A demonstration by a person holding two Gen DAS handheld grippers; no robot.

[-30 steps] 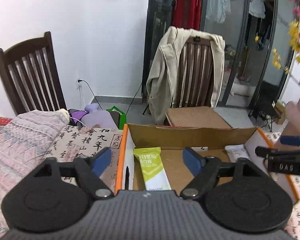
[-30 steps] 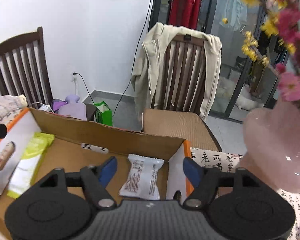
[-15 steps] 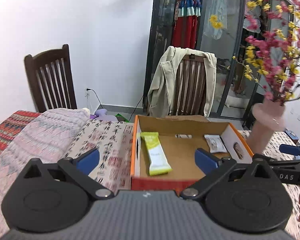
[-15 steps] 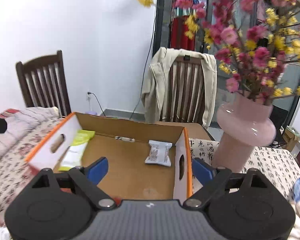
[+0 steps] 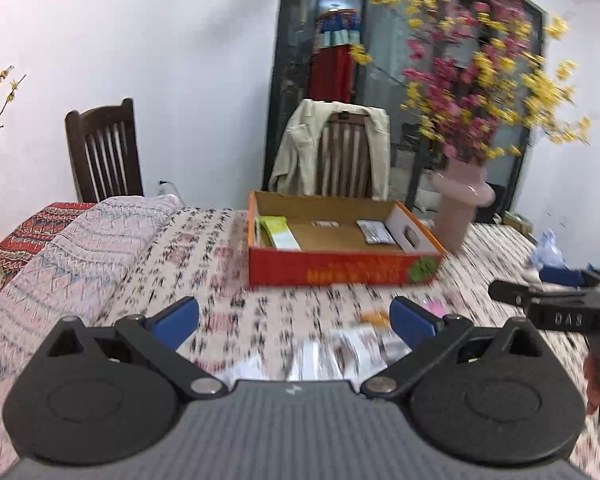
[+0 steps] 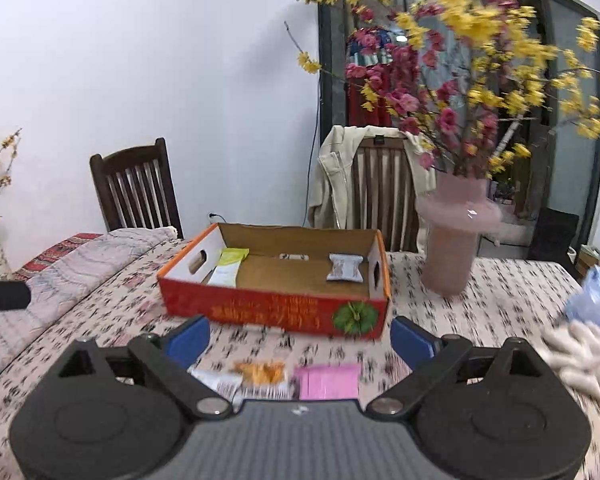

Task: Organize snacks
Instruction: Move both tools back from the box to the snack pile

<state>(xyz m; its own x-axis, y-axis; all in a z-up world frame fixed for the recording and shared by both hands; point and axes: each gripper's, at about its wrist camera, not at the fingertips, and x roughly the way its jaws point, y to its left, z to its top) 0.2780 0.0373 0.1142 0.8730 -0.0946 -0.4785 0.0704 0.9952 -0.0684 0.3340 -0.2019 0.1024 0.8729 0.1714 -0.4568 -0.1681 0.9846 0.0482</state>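
Behind your patterned table (image 6: 480, 292): white wall (image 6: 160, 60), dark slatted chair (image 6: 136, 188) left, jacket-draped chair (image 6: 380, 188) before dark glass doors (image 6: 572, 128).

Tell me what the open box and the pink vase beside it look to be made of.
The box: cardboard, seemingly; bare brown matte walls inside, a red printed outside and punched handle holes. The vase: pale pink with a glossy highlight on its flared collar, so glass or glazed ceramic; motion blur leaves that open.

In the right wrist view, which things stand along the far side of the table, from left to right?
Dark wooden chair → cardboard box → chair with a beige jacket → pink vase → blue plastic bag.
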